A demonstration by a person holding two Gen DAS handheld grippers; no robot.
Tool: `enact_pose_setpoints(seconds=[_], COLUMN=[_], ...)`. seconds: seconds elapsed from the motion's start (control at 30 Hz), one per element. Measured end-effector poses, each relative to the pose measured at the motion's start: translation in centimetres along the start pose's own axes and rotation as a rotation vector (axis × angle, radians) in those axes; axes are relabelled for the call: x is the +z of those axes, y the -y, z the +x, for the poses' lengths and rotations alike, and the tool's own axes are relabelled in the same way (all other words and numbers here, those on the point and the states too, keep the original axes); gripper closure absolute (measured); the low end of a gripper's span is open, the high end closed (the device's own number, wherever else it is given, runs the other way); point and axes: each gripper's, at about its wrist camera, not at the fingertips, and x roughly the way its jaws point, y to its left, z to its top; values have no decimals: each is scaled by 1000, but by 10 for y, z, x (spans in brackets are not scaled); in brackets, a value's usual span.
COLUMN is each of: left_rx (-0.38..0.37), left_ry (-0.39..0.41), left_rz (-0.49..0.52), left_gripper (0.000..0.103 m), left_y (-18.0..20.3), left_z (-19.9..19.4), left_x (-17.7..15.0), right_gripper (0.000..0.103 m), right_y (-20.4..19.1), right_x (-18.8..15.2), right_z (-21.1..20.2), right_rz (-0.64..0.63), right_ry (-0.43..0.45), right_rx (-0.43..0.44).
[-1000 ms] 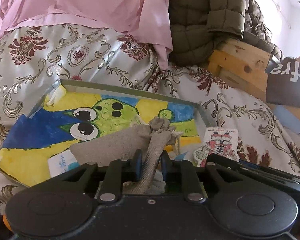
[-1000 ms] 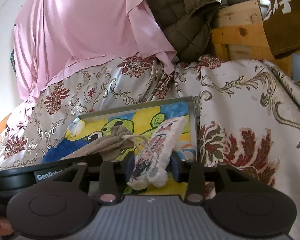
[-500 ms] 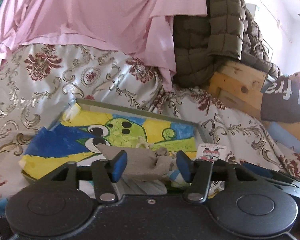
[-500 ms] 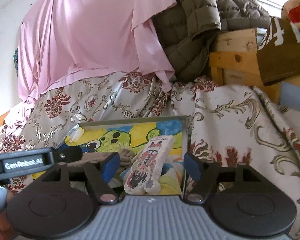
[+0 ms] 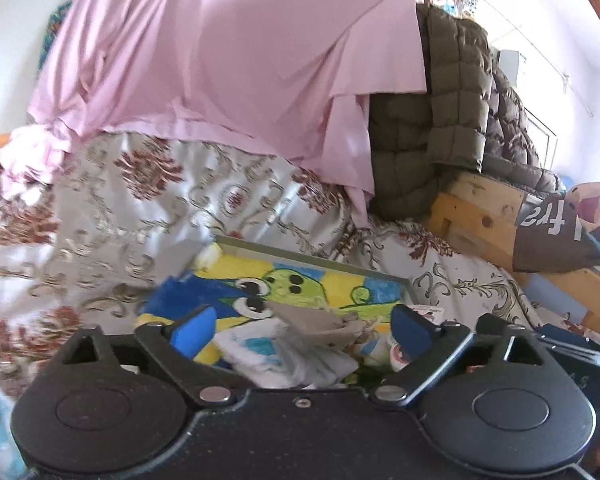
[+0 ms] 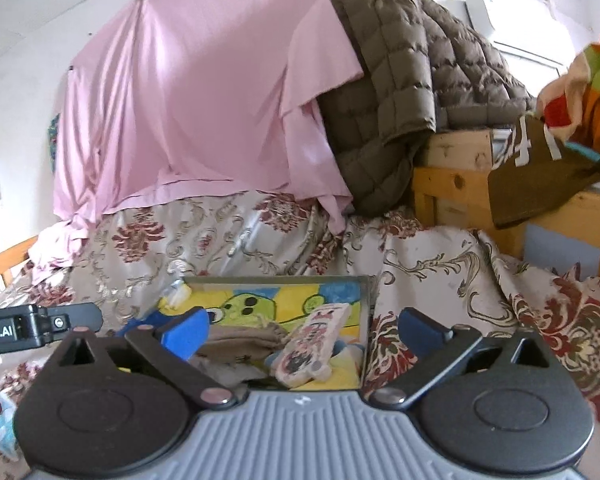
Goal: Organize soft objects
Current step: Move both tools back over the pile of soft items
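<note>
1. Since a second ago both grippers have let go and drawn back; the beige drawstring pouch (image 5: 316,320) and the pink patterned sock (image 6: 312,344) now lie free in the tray.
2. The tray (image 6: 366,308), with its cartoon frog picture, rests on the floral bedspread (image 6: 440,264) below a hanging pink sheet (image 5: 236,60).
3. The left gripper (image 5: 300,326) has just been opening; its jaws stand wide, pouch between them but untouched.
4. The right gripper (image 6: 304,332) has likewise just been opening, sock unclamped between its jaws.
</note>
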Motion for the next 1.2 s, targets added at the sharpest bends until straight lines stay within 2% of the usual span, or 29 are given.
enact_pose_setpoints(seconds=[0.17, 0.33, 0.63, 1.03, 1.2], left_rx=[35, 61, 98, 150, 193], left_ry=[24, 28, -17, -86, -109], left_rz=[0, -14, 11, 11, 20], left_gripper=[1, 1, 1, 1, 1], left_y=[-10, -20, -33, -60, -72], left_z=[-47, -89, -145, -186, -195], left_x=[-11, -29, -62, -97, -113], right_gripper=[0, 0, 0, 0, 0], right_y=[-20, -34, -49, -63, -74], right_x=[-13, -29, -55, -87, -97], right_z=[-40, -76, -121, -150, -144], right_rz=[-33, -53, -40, 54, 18], right_ry=[6, 0, -58, -211, -295], right_rx=[1, -8, -28, -3, 18])
